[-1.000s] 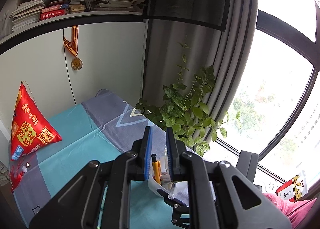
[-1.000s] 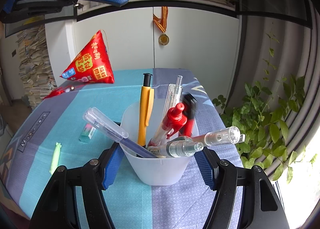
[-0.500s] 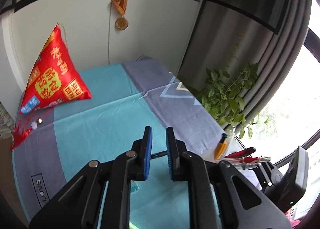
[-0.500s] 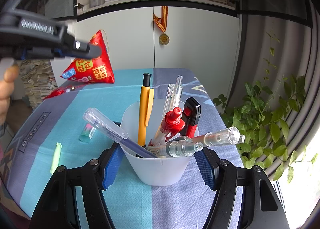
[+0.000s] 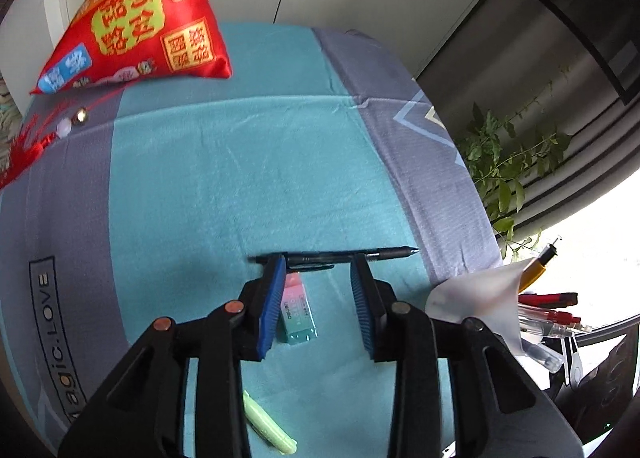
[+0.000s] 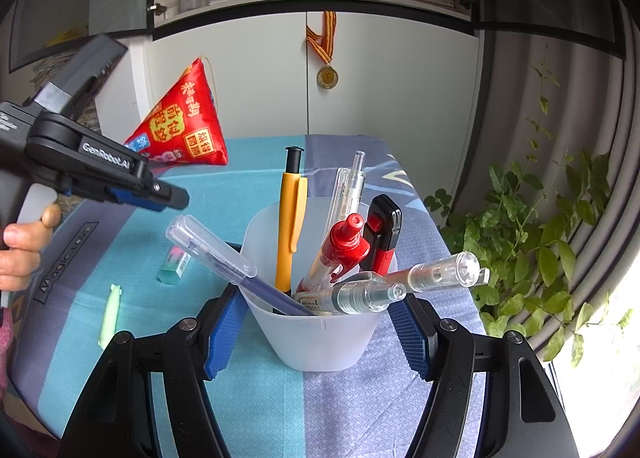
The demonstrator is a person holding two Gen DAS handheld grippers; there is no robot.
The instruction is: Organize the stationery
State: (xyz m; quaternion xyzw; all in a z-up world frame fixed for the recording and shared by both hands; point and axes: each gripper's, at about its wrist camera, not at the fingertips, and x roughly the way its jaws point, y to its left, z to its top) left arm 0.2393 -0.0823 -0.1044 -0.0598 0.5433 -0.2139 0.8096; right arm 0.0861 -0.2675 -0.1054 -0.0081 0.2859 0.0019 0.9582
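Note:
A black pen (image 5: 340, 256) lies crosswise on the teal cloth. My left gripper (image 5: 319, 264) is open and empty above it, a fingertip over each part of the pen. A pink-green eraser (image 5: 298, 308) lies between the fingers, nearer me, and also shows in the right wrist view (image 6: 176, 264). A light green highlighter (image 5: 268, 428) lies under the gripper body. My right gripper (image 6: 320, 332) has a finger on each side of a white plastic cup (image 6: 320, 338) holding several pens. The cup also shows at the right of the left wrist view (image 5: 476, 298).
A red triangular cushion (image 5: 136, 17) sits at the table's far end. A green plant (image 6: 528, 238) stands to the right, past the table edge. The left gripper's body (image 6: 108, 177) and a hand show at the left of the right wrist view.
My left gripper swung away from the cup, tilted down to the table and opened over the black pen. The right gripper and cup stayed still.

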